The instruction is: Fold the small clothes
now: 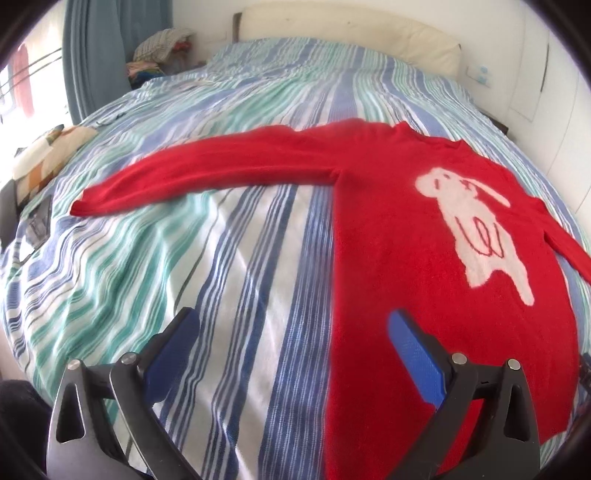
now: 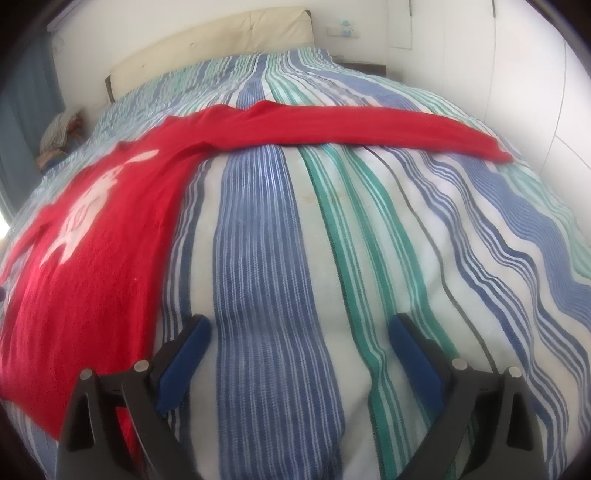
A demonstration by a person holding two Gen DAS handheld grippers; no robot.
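Note:
A red sweater point(image 1: 406, 258) with a white animal figure point(image 1: 476, 225) lies flat on the striped bedspread point(image 1: 184, 258), its sleeves spread out to both sides. My left gripper point(image 1: 291, 321) is open above the sweater's left bottom edge, its right finger over red cloth, nothing between the blue pads. In the right wrist view the sweater point(image 2: 92, 266) fills the left side and one sleeve point(image 2: 369, 125) stretches far right. My right gripper point(image 2: 299, 325) is open over the bare bedspread point(image 2: 277, 258), just right of the sweater's edge, holding nothing.
A cream headboard point(image 1: 351, 33) stands at the far end. A pile of clothes point(image 1: 162, 48) sits at the far left corner by a blue curtain point(image 1: 92, 48). A cushion point(image 1: 48, 155) and dark objects point(image 1: 37, 221) lie at the bed's left edge. White wardrobe doors point(image 2: 517, 74) are on the right.

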